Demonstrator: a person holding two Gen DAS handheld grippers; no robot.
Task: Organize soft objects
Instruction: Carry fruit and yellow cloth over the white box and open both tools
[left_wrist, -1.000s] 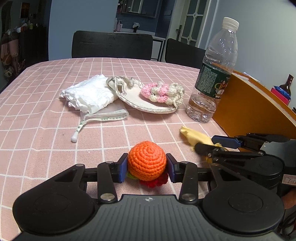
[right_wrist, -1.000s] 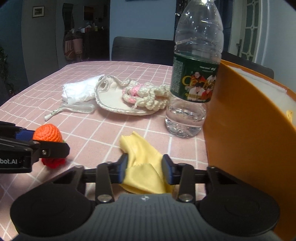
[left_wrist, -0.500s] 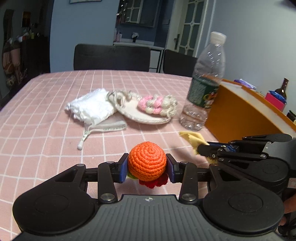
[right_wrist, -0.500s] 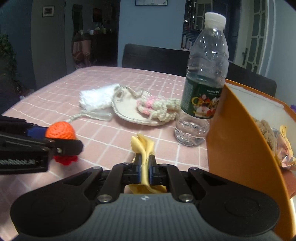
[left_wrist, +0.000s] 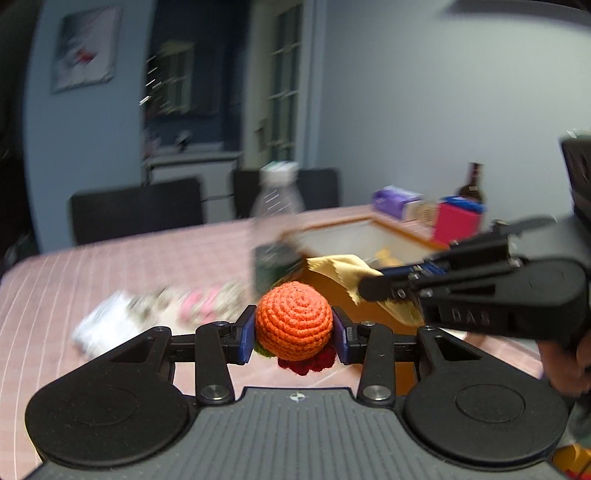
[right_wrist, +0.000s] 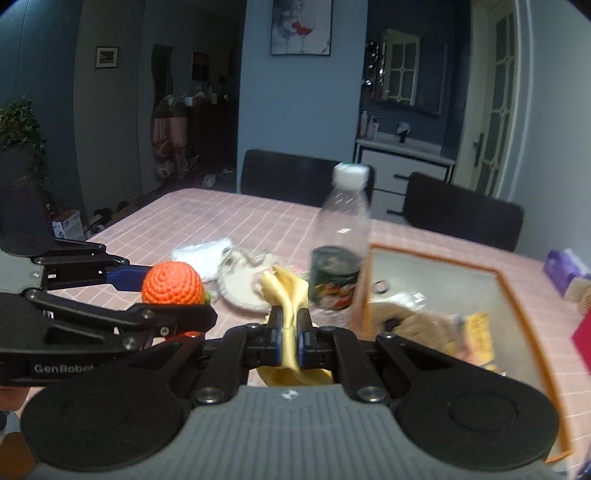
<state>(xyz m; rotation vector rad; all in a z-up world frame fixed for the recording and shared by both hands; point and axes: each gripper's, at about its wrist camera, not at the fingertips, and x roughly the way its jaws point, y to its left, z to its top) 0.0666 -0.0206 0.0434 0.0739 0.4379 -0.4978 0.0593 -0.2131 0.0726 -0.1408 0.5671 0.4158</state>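
My left gripper (left_wrist: 294, 328) is clamped on the orange crocheted ball (left_wrist: 293, 320), held above the pink checked table (right_wrist: 207, 210). My right gripper (right_wrist: 290, 334) pinches the yellow cloth (right_wrist: 286, 291) just left of the orange box (right_wrist: 513, 291), near the water bottle (right_wrist: 341, 240).

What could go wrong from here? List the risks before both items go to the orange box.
1. The water bottle stands right beside the orange box, close to both grippers; a swing toward the box could tip it.
2. The right gripper pinches only a fold of the yellow cloth; the loose ends might snag on the box rim.
3. The left gripper holds the round orange crochet ball across its sides; it might slip out.
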